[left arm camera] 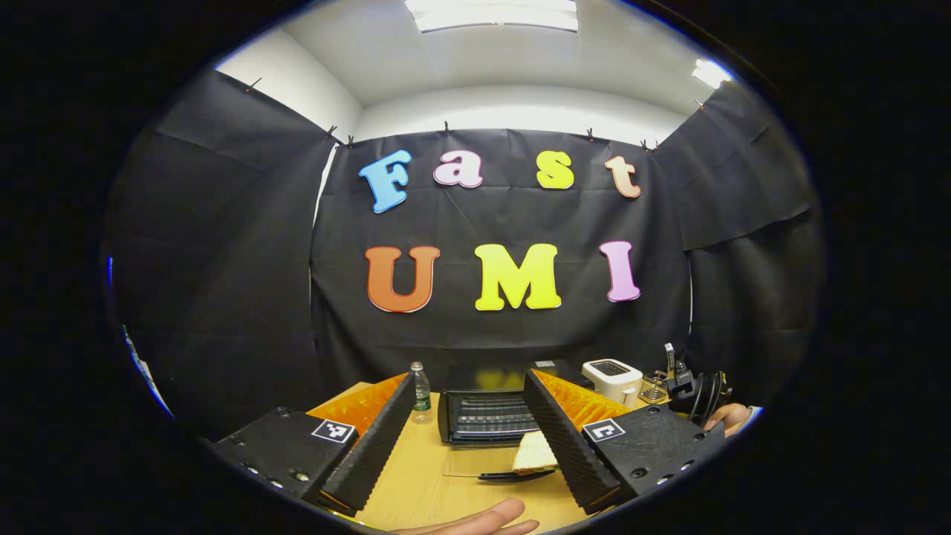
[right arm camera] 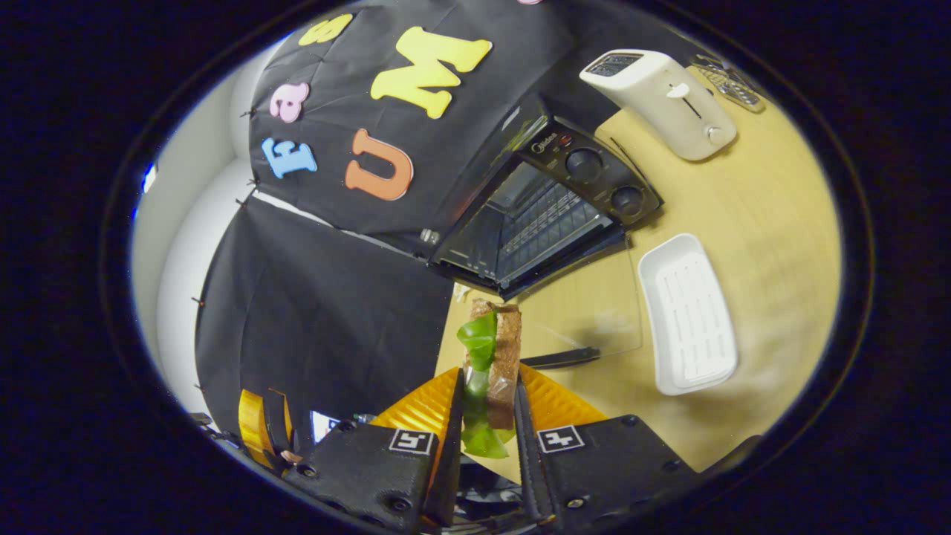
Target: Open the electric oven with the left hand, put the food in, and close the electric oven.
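Light wooden desk. Along its far edge: open electric oven, glass door lowered flat; white toaster toward the far right corner; water bottle left of oven. White tray nearer the front edge.

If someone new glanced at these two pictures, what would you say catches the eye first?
Most striking is the sandwich, bread with green lettuce, clamped upright in the right gripper in front of the electric oven. The oven's glass door lies folded down on the wooden table, baring the wire rack. A white tray sits beside the door, a white toaster behind; the left gripper is open.
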A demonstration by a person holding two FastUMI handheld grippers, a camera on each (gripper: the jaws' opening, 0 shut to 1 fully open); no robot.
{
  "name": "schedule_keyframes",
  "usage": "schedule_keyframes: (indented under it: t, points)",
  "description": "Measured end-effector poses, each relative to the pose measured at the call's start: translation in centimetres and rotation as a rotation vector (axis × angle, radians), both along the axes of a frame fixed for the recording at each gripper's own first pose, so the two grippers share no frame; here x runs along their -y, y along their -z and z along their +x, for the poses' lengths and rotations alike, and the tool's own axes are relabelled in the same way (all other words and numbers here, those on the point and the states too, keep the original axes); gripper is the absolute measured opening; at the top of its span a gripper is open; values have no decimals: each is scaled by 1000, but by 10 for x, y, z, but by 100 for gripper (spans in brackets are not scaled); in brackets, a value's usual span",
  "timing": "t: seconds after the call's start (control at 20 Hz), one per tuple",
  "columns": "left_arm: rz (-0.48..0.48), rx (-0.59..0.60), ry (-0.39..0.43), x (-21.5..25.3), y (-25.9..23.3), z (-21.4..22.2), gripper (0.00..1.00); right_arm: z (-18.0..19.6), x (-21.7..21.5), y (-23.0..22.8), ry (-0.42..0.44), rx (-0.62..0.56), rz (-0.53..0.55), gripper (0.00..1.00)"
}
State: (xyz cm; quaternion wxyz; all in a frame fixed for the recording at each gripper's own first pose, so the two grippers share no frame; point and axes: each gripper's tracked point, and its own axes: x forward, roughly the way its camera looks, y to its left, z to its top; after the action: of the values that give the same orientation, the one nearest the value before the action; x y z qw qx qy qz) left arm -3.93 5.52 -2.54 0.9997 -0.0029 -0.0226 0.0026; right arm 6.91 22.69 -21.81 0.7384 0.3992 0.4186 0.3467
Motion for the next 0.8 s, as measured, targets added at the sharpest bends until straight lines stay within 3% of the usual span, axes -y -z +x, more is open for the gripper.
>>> schedule_keyframes:
  t: [0.2, 0.35, 0.6, 0.8]
  points:
    - [14, -6, -3, -18, 12, -10, 95, 16, -49, 11, 137, -8, 99, 37]
    - [-16, -9, -13, -39, 17, -17, 95, 35, -73, 17, 206, 16, 101, 37]
    - [-48, -18, -32, -68, 21, -24, 95, 95, -99, 18, 363, 100, 112, 37]
    - [-27, -61, -12, -70, 33, -25, 94, 151, -105, 26, 552, 183, 67, 37]
